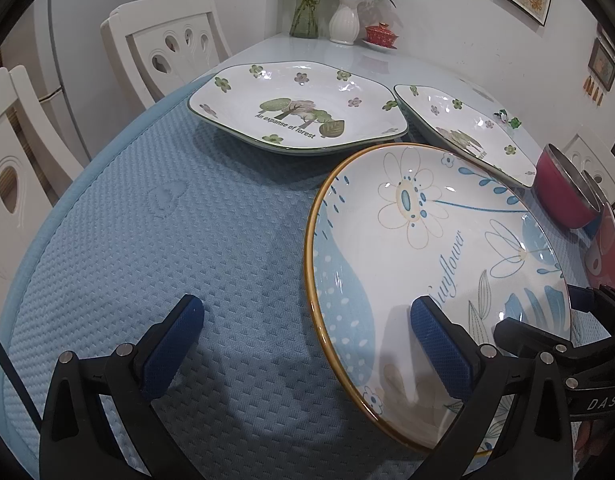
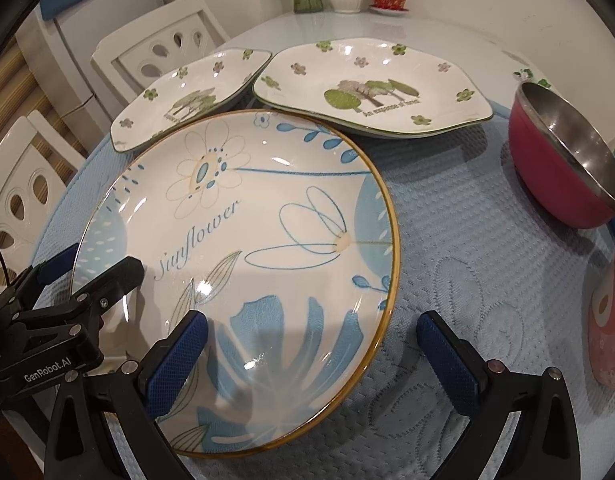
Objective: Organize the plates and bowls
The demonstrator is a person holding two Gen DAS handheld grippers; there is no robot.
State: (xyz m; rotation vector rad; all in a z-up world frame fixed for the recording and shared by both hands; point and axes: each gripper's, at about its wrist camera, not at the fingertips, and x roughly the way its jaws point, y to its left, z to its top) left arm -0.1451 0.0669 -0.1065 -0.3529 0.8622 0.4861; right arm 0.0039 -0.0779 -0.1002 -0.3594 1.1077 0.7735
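A round "Sunflower" plate [image 1: 435, 264] with a gold rim lies on the blue mat; it also shows in the right wrist view [image 2: 247, 248]. Two green-rimmed forest plates [image 1: 295, 108] [image 1: 463, 128] sit behind it, also in the right wrist view [image 2: 371, 84] [image 2: 187, 96]. My left gripper [image 1: 307, 344] is open, its right finger over the Sunflower plate's left part. My right gripper [image 2: 311, 356] is open, straddling the plate's near right rim. A red steel-lined bowl [image 2: 563, 160] stands at the right.
The blue quilted mat [image 1: 167, 240] covers the near table. A red patterned bowl [image 2: 611, 320] is at the far right edge. White chairs [image 1: 167, 40] stand left. Vases [image 1: 343, 20] and a red lidded cup [image 1: 381, 34] sit at the table's far end.
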